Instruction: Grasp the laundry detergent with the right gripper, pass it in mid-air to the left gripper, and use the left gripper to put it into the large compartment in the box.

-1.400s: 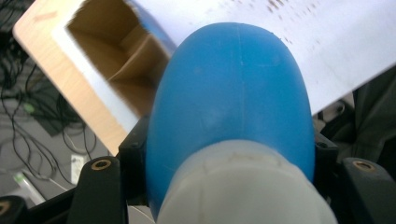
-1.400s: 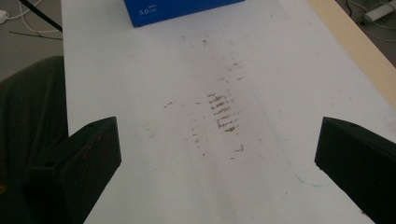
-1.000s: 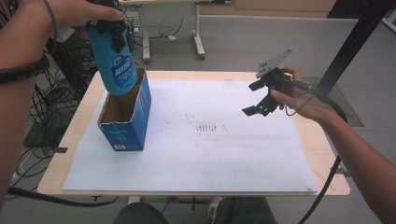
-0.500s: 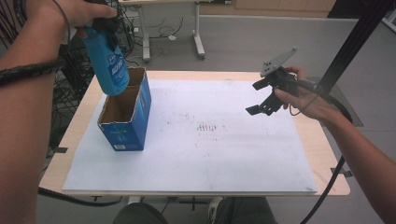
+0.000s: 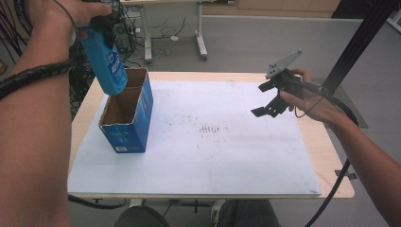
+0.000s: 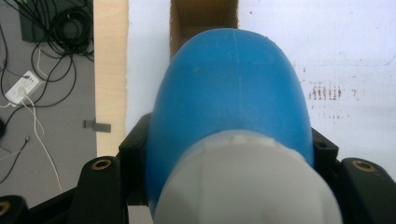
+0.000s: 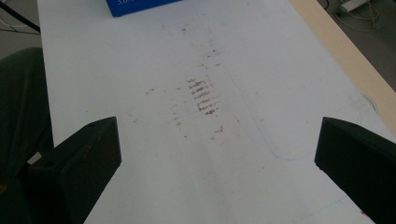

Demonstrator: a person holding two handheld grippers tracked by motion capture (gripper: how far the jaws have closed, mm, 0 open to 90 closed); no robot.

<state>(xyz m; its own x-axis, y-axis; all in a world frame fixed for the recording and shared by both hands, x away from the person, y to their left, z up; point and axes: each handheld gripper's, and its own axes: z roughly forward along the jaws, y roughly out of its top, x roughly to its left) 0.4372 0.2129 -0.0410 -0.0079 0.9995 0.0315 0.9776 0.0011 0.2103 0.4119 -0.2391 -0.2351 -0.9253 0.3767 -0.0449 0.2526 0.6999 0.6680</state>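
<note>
even, soft light; slight blur

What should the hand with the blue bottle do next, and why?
Probably keep lifting it straight up a little. The left gripper is shut on the blue bottle, whose bottom end hangs just at the open top of the cardboard box. A bit more height should carry it clear of the rim before moving sideways.

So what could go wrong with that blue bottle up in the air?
The left gripper holds the blue bottle high over the open box, gripped near its cap end. If the smooth plastic slips, it might fall, clip the box rim and tip it over. The right gripper hangs open, far across the white mat, too distant to help catch it.
</note>
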